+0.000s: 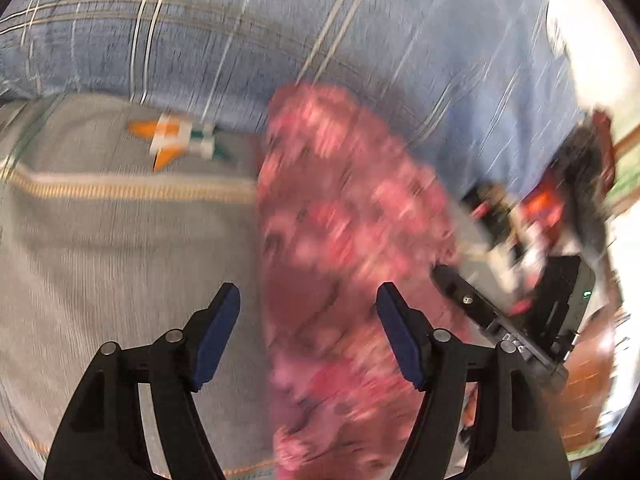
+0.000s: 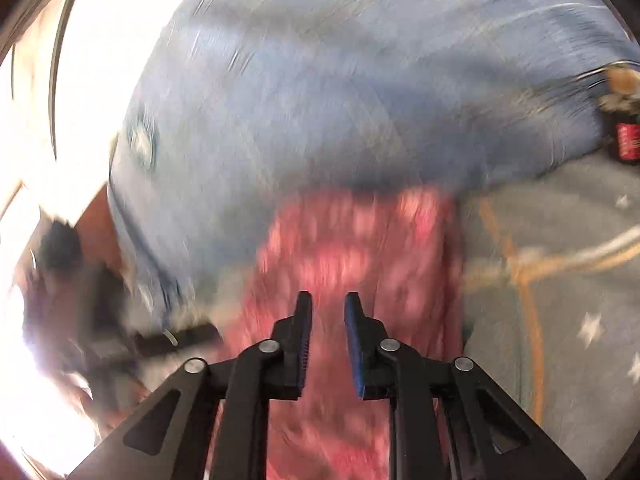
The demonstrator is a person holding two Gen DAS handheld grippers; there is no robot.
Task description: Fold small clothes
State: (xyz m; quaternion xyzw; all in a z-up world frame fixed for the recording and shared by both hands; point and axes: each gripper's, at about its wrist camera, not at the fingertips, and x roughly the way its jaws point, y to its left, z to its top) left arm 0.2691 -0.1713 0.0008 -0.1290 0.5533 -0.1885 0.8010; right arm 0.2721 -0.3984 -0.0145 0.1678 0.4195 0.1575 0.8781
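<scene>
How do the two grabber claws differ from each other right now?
The left gripper has its jaws spread wide; the right gripper has its jaws much closer, with a narrow gap open between them. The pink patterned garment lies off to one side between the left gripper's jaws, while it fills the view under the right gripper's jaws. Both are black with blue pads, and neither visibly pinches the cloth.

No legible text, all blurred

My left gripper (image 1: 308, 300), right gripper (image 2: 328, 304), black linkage arms, silver rivets, blue ridged pads (image 2: 354, 344)
</scene>
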